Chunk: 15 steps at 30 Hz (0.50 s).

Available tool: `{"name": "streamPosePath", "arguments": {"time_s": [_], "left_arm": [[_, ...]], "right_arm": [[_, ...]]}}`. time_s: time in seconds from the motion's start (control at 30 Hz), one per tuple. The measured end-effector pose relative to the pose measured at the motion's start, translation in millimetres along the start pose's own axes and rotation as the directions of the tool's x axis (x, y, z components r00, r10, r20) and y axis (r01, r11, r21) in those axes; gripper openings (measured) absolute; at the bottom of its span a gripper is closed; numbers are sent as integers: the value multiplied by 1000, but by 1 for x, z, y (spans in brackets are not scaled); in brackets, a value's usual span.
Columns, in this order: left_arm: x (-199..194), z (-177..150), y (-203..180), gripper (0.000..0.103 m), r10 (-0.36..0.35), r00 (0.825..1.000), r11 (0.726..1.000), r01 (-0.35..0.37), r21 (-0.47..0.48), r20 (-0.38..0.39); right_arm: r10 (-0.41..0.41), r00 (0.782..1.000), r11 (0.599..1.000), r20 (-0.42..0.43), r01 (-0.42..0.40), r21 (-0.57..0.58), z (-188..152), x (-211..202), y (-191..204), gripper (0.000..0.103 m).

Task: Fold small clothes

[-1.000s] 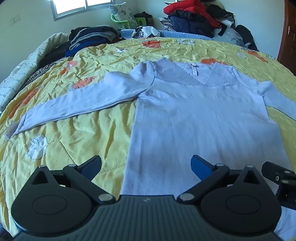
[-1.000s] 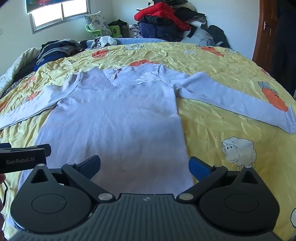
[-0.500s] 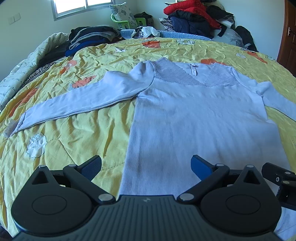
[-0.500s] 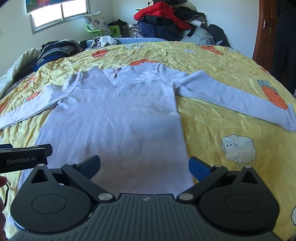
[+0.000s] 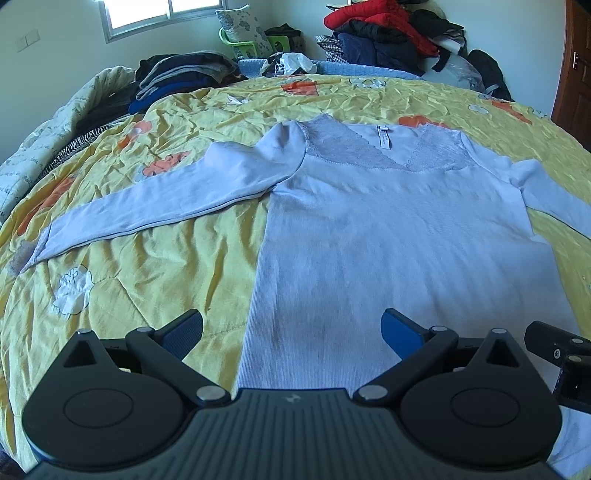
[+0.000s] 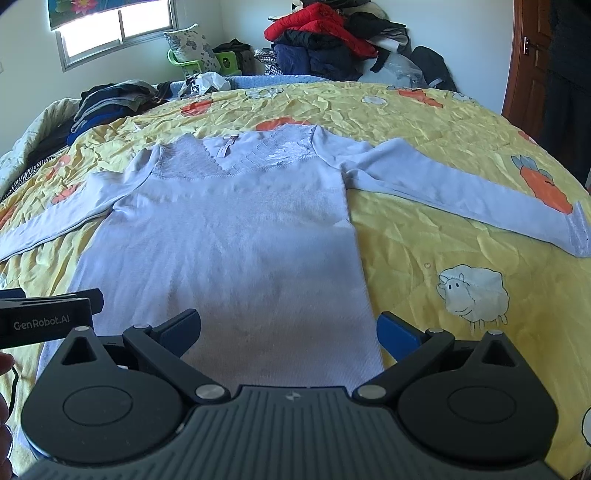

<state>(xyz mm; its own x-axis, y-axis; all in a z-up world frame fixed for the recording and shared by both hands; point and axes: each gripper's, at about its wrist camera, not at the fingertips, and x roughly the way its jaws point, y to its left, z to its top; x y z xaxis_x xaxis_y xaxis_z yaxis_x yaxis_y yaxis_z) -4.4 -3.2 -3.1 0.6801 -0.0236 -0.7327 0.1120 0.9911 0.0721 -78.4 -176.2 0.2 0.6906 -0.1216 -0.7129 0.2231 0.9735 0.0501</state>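
**Both grippers poised over the hem of the spread-out top**

Nearest to you, your left gripper (image 5: 291, 330) hangs just above the bottom hem with its fingers (image 5: 400, 332) spread wide and nothing between them; one blue pad sits over the yellow quilt, the other over the fabric. Your right gripper (image 6: 288, 330) hangs over the hem at the opposite corner, its fingers (image 6: 397, 334) equally wide and empty. Part of each tool shows at the edge of the other's view, so the two are close side by side.

Under and ahead of them lies the pale lilac long-sleeved top (image 5: 399, 236), flat on the quilt (image 5: 155, 266), with its hem toward you and its lace neckline (image 5: 369, 153) pointing away. A small label shows inside the neck. Its left sleeve (image 5: 159, 206) stretches out and slants back toward you, the cuff near the left edge of the bed. The other sleeve (image 6: 461, 188) runs out to your right and ends in a lacy cuff beside a printed carrot, with a printed sheep (image 6: 472, 291) nearer to you.

Beyond the top the quilt is bare and crumpled. At the far side of the bed, folded dark clothes (image 5: 181, 75) are stacked on the left, and a heap of red and navy jackets (image 5: 384, 35) rises on the right. A window (image 6: 114, 31) is set in the back wall and a wooden door (image 6: 532, 62) stands at the far right.
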Motion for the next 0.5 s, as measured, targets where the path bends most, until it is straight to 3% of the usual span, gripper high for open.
{"name": "streamPosePath", "arguments": {"time_s": [0.5], "left_arm": [[1, 0, 1, 103, -1, 1000, 1000, 1, 0, -1]], "right_arm": [[2, 1000, 1000, 4, -2, 11, 0, 2, -2, 102]]}}
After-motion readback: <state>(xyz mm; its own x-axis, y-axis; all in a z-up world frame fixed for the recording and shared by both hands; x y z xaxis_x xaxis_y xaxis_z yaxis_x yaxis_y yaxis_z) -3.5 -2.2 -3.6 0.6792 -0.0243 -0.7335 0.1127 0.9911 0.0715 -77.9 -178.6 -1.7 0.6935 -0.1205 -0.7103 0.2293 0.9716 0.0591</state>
